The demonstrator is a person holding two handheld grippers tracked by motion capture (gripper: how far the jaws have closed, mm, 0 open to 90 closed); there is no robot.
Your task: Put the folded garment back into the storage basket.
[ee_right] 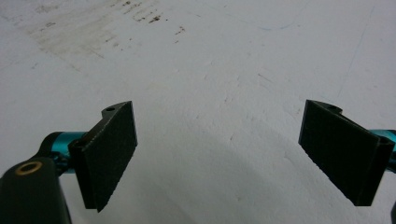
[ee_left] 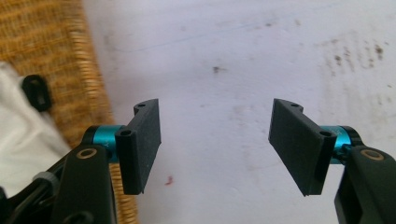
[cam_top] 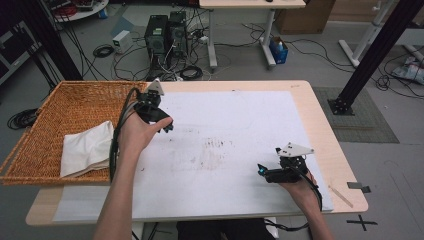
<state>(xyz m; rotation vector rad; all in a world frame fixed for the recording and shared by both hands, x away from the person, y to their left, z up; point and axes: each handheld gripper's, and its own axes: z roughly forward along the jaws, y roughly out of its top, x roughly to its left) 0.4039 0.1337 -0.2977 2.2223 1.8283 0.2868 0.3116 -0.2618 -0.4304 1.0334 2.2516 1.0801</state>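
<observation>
A white sheet (cam_top: 235,145) is covering the worktop (cam_top: 325,135), lying under both pairs of fingers and showing dirty smudges (cam_top: 212,157) between them. A wicker basket (cam_top: 75,100) is sitting just beside the left fingers, holding a folded white cloth (cam_top: 87,147). Computer towers (cam_top: 167,35) are standing beyond.

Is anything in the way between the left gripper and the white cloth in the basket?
Only the basket's woven rim. The left gripper hovers open over the white mat just beside it, and the cloth lies inside the basket.

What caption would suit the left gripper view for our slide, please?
Left gripper open above white sheet, beside wicker basket.
</observation>
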